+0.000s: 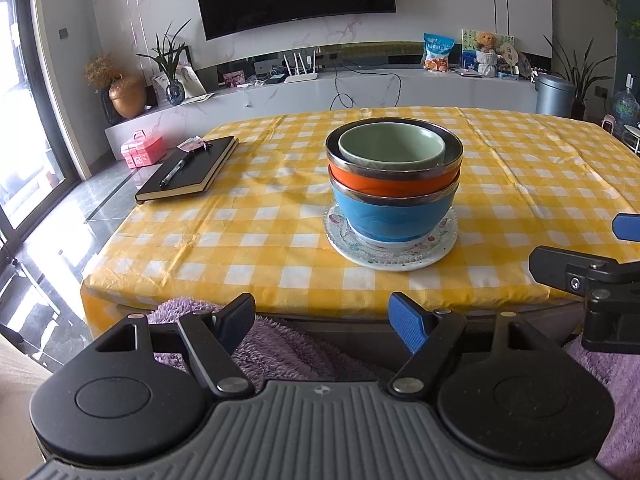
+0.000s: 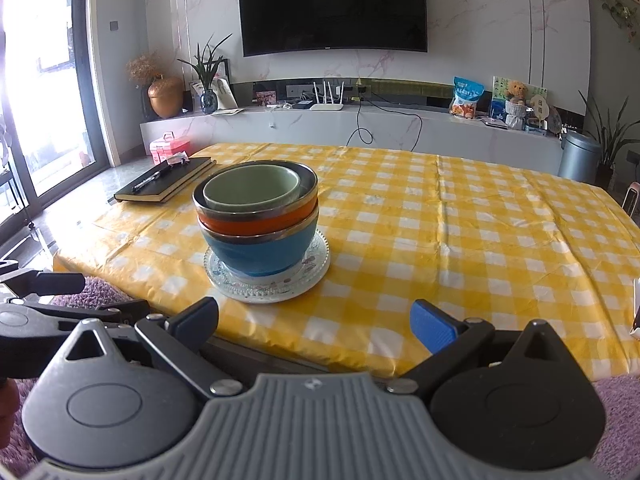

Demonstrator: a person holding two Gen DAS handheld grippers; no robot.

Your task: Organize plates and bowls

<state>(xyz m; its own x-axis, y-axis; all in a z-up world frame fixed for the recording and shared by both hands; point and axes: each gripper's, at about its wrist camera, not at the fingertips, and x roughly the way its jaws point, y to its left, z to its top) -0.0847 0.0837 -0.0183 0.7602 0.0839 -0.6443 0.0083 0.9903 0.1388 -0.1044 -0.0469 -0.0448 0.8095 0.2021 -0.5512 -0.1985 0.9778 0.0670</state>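
A small green bowl (image 1: 390,144) sits inside an orange bowl (image 1: 384,184), which sits inside a blue bowl (image 1: 392,220). The stack stands on a patterned glass plate (image 1: 348,248) near the table's front edge. My left gripper (image 1: 322,320) hangs open in front of that edge, short of the stack, with nothing between its fingers. In the right wrist view the blue bowl (image 2: 256,252) and the plate (image 2: 312,276) lie ahead and to the left. My right gripper (image 2: 316,320) is wide open and empty at the table's edge.
A black notebook (image 1: 188,168) with a pen on it lies at the table's far left. Yellow checked cloth (image 2: 460,240) covers the table. Purple fleece (image 1: 276,352) lies below the front edge. A TV wall and shelf stand behind.
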